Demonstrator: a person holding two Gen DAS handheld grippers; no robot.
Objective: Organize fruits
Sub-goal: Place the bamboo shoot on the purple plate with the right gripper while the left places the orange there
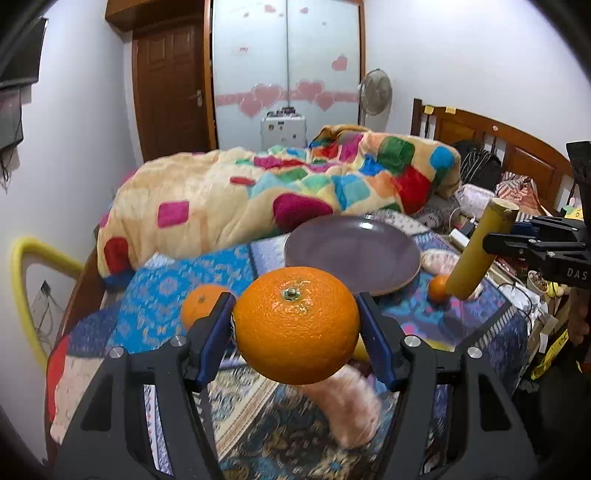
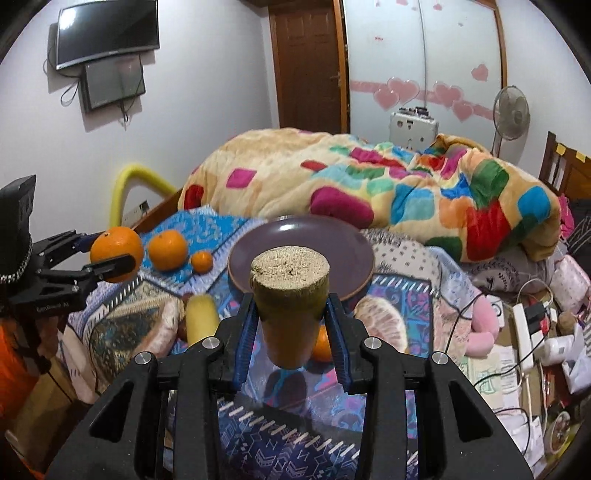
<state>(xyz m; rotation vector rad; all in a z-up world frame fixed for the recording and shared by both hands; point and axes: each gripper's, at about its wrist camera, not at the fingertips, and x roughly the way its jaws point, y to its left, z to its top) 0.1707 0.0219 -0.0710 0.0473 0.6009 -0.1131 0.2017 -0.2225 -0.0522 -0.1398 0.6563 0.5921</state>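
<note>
Carry step: my left tongs (image 1: 295, 325) pinch orange (image 1: 295, 323), right tongs (image 2: 291, 321) pinch sugarcane piece (image 2: 290, 295); next, lower both onto plate (image 2: 347, 254) ahead.

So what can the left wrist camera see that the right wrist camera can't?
Only the left wrist view shows the stem end of the big orange up close, pinched in the left hand-held gripper, and the wooden headboard.

Only the right wrist view shows the two wall screens, the cut fibrous end of the yellow stalk pinched in the right hand-held gripper, and the white power strip.

Both show the purple plate, the colourful blanket, the fan and loose oranges on the bed.
</note>
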